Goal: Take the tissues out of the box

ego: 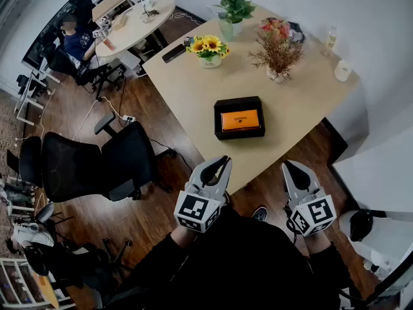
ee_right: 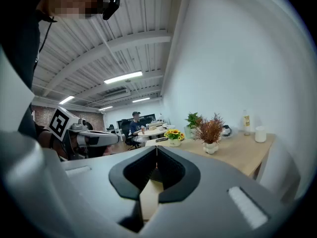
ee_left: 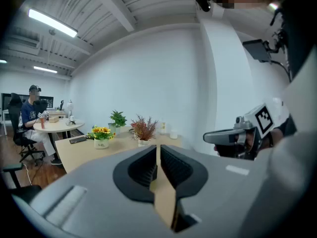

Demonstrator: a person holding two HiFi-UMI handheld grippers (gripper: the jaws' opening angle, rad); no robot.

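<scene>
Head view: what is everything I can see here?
table: one, light wood, centre
tissue box: one, black with orange top, mid-table
sunflower pot: one, yellow flowers, table's far-left part
potted plant: one, green, table's far edge
dried flowers: one, reddish, right of sunflowers
phone: one, black, left of sunflowers
container: one, white, table's right end
round table: one, pale, far left
seated person: one, dark top, at round table
office chairs: several, black, left
left hand-held gripper: one, grey, shut, empty, bottom centre
right hand-held gripper: one, grey, shut, empty, bottom right
</scene>
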